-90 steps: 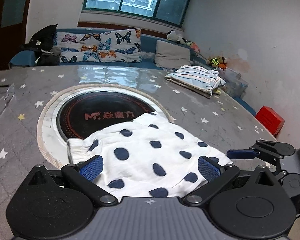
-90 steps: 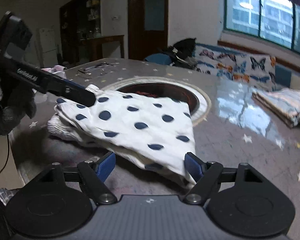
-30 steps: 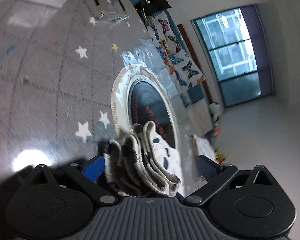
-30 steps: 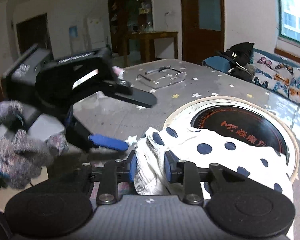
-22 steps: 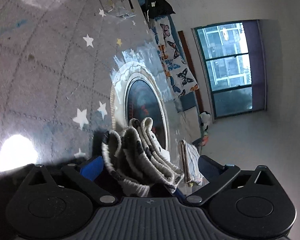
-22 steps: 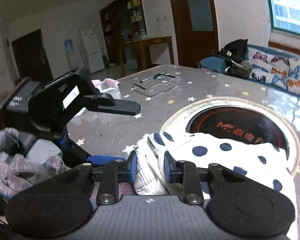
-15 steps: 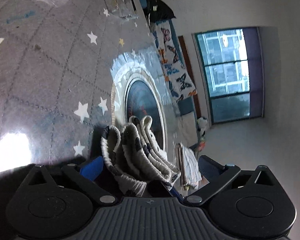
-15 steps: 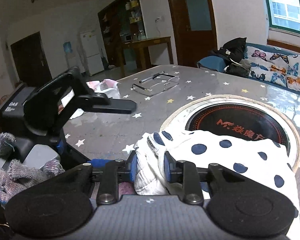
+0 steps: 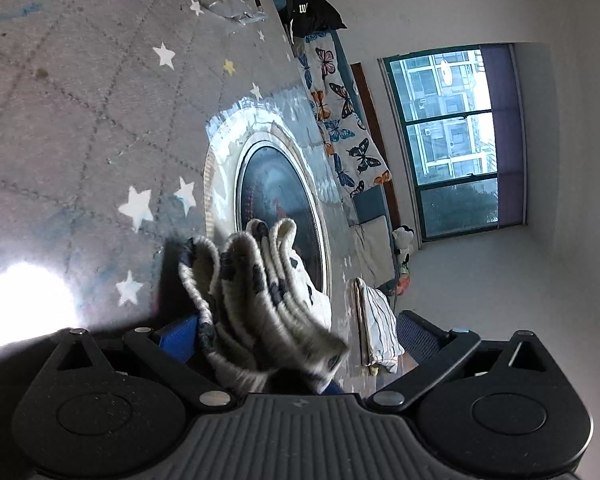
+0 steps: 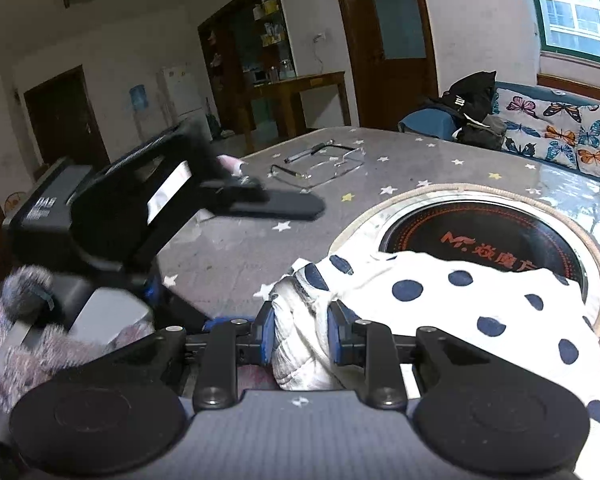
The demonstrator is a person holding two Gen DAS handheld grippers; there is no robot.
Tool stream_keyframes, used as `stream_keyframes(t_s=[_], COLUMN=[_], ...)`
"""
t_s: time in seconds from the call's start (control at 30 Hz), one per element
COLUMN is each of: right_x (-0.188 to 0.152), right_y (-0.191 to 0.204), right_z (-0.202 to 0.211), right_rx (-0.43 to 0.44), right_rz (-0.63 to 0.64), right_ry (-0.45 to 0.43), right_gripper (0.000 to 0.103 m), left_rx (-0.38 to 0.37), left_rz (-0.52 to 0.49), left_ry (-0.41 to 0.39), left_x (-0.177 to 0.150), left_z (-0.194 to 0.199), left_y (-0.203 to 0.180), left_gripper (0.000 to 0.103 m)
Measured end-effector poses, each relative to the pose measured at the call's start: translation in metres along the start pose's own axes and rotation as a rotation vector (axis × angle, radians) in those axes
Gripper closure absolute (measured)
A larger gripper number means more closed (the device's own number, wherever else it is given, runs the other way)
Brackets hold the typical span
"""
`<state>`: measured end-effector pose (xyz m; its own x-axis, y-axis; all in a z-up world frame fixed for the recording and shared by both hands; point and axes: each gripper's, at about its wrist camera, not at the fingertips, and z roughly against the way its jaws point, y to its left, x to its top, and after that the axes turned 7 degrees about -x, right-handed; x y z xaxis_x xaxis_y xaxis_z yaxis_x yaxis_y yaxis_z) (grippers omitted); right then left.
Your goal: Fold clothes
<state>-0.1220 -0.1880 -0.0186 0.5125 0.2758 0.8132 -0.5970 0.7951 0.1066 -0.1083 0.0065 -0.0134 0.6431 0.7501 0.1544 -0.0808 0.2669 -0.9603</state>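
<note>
Right gripper (image 10: 300, 334): blue pads pinched tight on a bunched corner of the polka-dot garment (image 10: 480, 312), white w/ navy dots, cloth squeezed into a thick wad between the fingers. Rest of the garment spreads away to the right over the table (image 10: 236, 248), its far edge lapping onto the round black inset burner (image 10: 480, 236) w/ orange lettering. Left gripper (image 9: 296, 340): fingers spread wide, gripping nothing; the folded ribbed edges of the same garment (image 9: 260, 292) sit stacked btwn them, nearer the left blue pad (image 9: 180, 336), can't tell if touching it. In the right wrist view the left gripper (image 10: 204, 216) shows as a black body tilted on its side, one finger sticking out over the table, held by a hand in a grey knit glove (image 10: 20, 320), blurred. Table cover is grey w/ white and yellow stars. Clear glasses (image 10: 320, 164) lie further back on it. A folded striped cloth (image 9: 376, 324) sits near the table's far edge in the left wrist view. Beyond: bench w/ butterfly cushions (image 10: 560, 132), a black bag (image 10: 472, 100), window (image 9: 452, 136).
</note>
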Motion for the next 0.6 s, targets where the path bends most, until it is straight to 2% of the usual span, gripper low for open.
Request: stream_keyframes(t_s=[0.07,0.17,0.23,0.3,0.33,0.37,0.47,0.6], right_x=[-0.002,-0.003,-0.004,-0.005,-0.006,-0.006,-0.006,-0.008], right_y=[0.004,0.010,0.011,0.008,0.006,0.003,-0.010,-0.043], right_z=[0.000,-0.002,-0.003,-0.001,0.001,0.003,0.016,0.034], right_rx=[0.001,0.000,0.001,0.011,0.018,0.021,0.014,-0.073], right_rz=[0.041,0.085,0.091,0.074,0.064,0.052,-0.006,-0.103], right_ry=[0.003,0.004,0.007,0.006,0.004,0.001,-0.016,-0.042], right_gripper=[0.078,0.078,0.074,0.064,0.064,0.064,0.065,0.064], left_rx=[-0.005,0.009,0.024,0.049,0.052,0.061,0.069,0.089], left_rz=[-0.005,-0.020,-0.024,-0.035,-0.039,-0.041,-0.040,-0.079], left_ry=[0.000,0.008,0.017,0.026,0.030,0.032,0.035,0.051], left_x=[0.001,0.002,0.004,0.006,0.008,0.009,0.013,0.014], left_z=[-0.001,-0.002,-0.005,-0.007,-0.008,-0.009,-0.009,-0.011], left_y=[0.000,0.002,0.004,0.007,0.009,0.012,0.016,0.012], left_gripper=[0.007,0.023,0.036,0.059,0.064,0.067,0.069,0.069])
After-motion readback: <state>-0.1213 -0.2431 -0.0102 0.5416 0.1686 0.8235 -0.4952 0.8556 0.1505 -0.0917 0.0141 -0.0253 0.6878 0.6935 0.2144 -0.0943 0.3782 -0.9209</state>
